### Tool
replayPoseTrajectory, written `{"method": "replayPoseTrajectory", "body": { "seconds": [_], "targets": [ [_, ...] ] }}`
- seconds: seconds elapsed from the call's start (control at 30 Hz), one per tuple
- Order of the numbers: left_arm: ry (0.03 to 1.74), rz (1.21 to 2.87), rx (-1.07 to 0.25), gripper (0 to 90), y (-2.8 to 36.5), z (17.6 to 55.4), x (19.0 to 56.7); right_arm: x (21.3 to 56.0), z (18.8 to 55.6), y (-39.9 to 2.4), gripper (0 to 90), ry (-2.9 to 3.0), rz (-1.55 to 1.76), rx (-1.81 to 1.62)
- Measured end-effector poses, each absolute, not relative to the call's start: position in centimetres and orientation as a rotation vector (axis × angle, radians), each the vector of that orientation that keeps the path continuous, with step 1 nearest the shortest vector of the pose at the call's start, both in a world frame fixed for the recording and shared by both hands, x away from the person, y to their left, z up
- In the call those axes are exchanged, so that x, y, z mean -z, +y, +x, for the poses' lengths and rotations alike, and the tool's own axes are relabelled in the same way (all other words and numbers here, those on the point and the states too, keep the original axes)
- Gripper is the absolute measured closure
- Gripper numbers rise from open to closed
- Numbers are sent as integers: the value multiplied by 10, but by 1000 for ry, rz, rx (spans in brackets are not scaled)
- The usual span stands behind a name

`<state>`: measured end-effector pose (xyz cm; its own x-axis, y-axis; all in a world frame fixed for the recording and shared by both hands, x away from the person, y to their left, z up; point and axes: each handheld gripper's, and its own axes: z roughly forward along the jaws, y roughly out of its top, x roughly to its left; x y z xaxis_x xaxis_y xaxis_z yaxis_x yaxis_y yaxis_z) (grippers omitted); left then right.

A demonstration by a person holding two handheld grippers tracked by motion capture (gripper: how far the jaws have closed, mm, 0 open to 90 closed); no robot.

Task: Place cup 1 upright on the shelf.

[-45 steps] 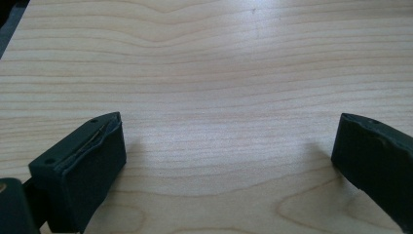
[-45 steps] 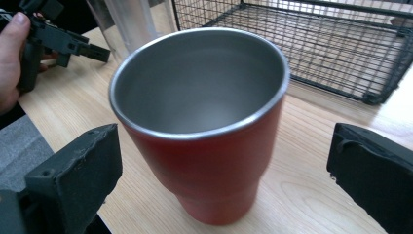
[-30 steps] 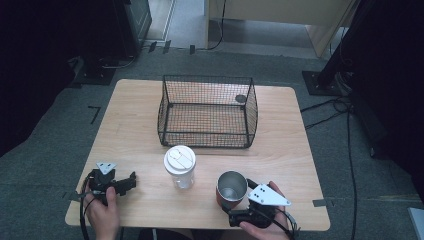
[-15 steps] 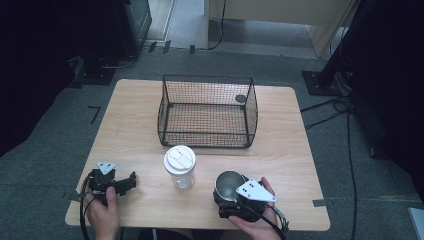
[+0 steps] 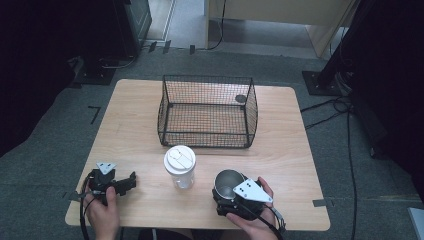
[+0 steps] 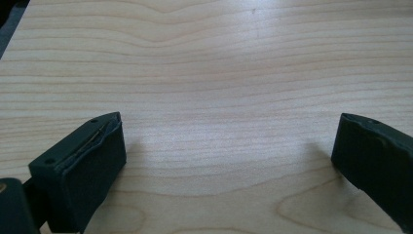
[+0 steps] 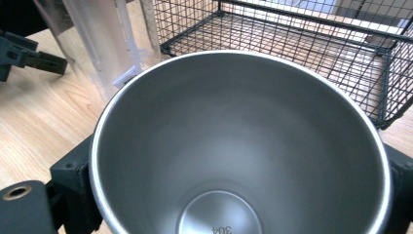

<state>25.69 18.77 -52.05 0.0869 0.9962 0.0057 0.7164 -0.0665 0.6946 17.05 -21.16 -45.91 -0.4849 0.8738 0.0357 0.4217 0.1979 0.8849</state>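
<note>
The right gripper is sitting at the near right of the counter, its jaws having just been closing around the steel cup, and in the right gripper view the two black jaws are standing tight against either side of the cup's wall, clamping it. The cup is standing upright on the counter with its open mouth facing up, its shiny inside and round bottom showing in the right gripper view. The person's right hand is wrapping the gripper's body from the near edge, and the grey three-cornered plate is lying on top, just beside the cup's rim. Just to the left of the cup, near but apart from it, a clear plastic cup with a white lid is standing upright. Beyond both, toward the middle of the counter, a black wire basket is resting with its open top up. Well apart at the near left, the left gripper is lying low on the counter in the person's left hand, and in the left gripper view its jaws are standing wide apart over bare wood, holding nothing between them.
</note>
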Motion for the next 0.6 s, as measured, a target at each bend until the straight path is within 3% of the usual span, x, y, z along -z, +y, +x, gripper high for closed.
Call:
{"method": "replayPoseTrajectory", "body": {
  "seconds": [0.6],
  "targets": [
    [1682, 1841, -686, 1, 188, 257, 520, 432, 178, -213, 72, 1920, 1180, -1285]
  ]
}}
